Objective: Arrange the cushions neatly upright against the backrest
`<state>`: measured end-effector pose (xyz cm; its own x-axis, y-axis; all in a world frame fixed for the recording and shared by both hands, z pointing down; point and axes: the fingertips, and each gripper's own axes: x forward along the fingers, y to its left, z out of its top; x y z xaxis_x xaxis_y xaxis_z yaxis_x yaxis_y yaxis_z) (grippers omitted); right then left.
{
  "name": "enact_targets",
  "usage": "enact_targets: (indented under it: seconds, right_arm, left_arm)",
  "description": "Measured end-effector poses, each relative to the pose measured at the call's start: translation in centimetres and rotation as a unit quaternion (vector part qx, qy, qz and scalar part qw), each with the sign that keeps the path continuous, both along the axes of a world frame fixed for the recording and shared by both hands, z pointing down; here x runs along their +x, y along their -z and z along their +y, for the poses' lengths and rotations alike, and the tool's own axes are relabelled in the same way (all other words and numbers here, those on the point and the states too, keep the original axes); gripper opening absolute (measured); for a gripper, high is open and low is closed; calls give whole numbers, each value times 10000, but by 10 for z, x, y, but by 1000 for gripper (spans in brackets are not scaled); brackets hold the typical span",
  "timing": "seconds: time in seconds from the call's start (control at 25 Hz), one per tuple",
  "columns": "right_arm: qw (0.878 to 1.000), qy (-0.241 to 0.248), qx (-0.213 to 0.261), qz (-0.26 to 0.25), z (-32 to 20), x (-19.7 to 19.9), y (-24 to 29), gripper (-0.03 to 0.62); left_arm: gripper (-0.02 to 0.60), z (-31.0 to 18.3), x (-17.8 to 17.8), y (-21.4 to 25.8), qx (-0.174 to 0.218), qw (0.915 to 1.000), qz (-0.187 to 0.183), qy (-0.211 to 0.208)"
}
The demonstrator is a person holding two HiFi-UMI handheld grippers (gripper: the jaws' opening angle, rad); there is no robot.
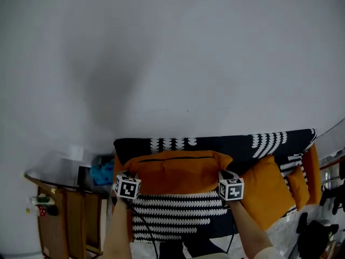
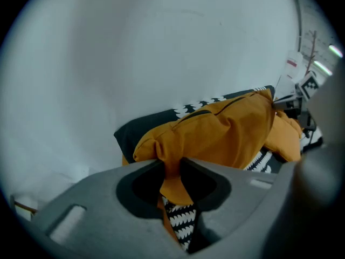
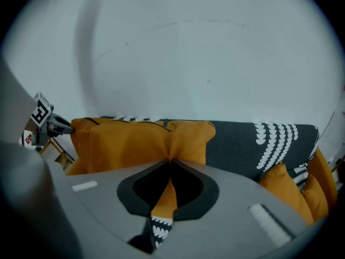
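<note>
A pale wall fills most of the head view. Below it stands a dark sofa with rows of white marks. Its backrest runs across the frame and the seat lies nearer the camera.

The big cushion, orange with a dark zip line along its top edge, stands long side up on the left half of the sofa. Its back is against the backrest and its lower edge meets the seat. A second cushion, also orange, leans tilted just to its right. More orange cushions are bunched at the sofa's right end, and their edges are hard to tell apart. A wooden cabinet stands beside the sofa's left end, with something blue between the two.

The left tongs are closed on the big cushion's left end. The jaws stand a little apart, with a gathered fold of orange cloth pinched between them, and the loose corner hangs down behind the tips. The right tongs are clamped on the cushion's right end corner. Their jaws are almost together, with only a thin pleat of cloth between them. Seen from the head view, the two marker cubes sit at the cushion's lower corners, well apart, with the cushion stretched between them.
</note>
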<state>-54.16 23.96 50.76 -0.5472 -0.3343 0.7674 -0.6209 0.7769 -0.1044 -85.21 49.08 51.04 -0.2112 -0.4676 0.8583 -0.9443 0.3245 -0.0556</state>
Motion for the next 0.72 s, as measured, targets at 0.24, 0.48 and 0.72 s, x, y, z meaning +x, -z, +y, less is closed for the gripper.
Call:
enact_targets:
  seconds: [0.24,0.48,0.72]
  right_arm:
    - [9991,-350,-217,-115,-16,-12,-18,25]
    - [9986,-361,-340,-200,-18,-10,-24,28]
    - [9987,-374,-227,-264,-20,-6,-16,192]
  left_arm:
    - [95,-20,-18,-11,163,9994,-87,308]
    - [110,-19,-19,-11,235,9984,-156,495]
    - [213,-9,-22,2,336,9966,-422,617]
